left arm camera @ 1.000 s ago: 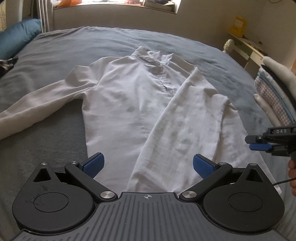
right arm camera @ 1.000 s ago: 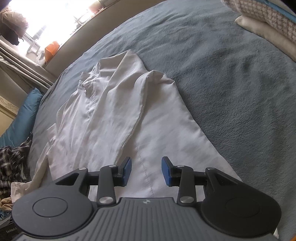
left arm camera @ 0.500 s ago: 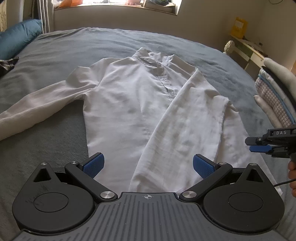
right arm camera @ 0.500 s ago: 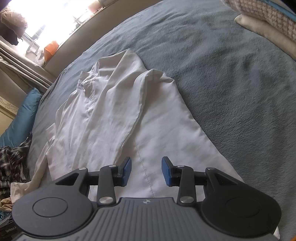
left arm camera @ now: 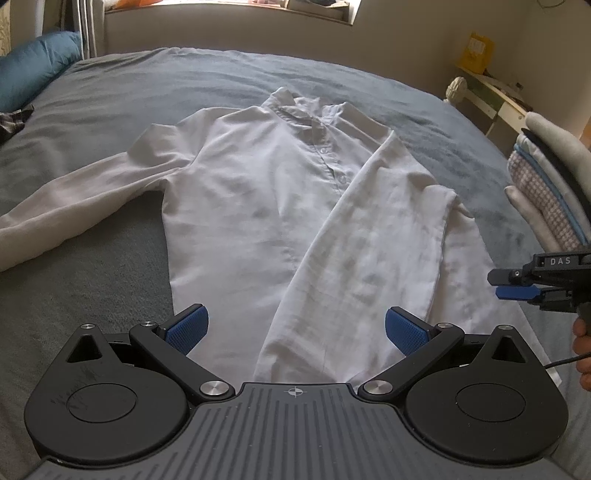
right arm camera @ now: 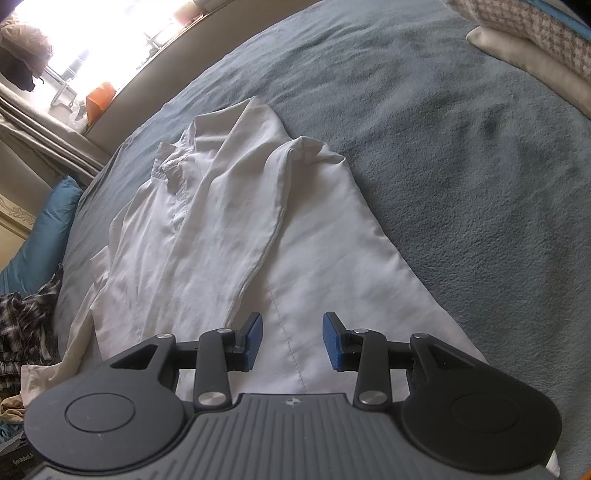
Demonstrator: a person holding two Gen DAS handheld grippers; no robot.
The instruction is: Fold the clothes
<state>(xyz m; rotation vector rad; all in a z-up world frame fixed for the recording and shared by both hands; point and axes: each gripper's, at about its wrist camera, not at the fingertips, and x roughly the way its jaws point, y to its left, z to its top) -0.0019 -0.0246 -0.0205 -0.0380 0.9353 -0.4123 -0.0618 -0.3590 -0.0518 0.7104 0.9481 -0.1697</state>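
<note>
The white shirt (left arm camera: 258,206) hem is hidden behind the left tongs (left arm camera: 294,325).

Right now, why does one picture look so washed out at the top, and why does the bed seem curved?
In the right wrist view the window is blown out to white by daylight. In both views the fisheye lens bends the grey bed into a bulge; the white shirt stays sharp, evenly lit.

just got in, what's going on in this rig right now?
A person is folding a white shirt laid flat on a grey bed. One sleeve is already folded across the front; the other lies stretched out to the side. The left gripper and right gripper hover open over the hem, holding nothing.
</note>
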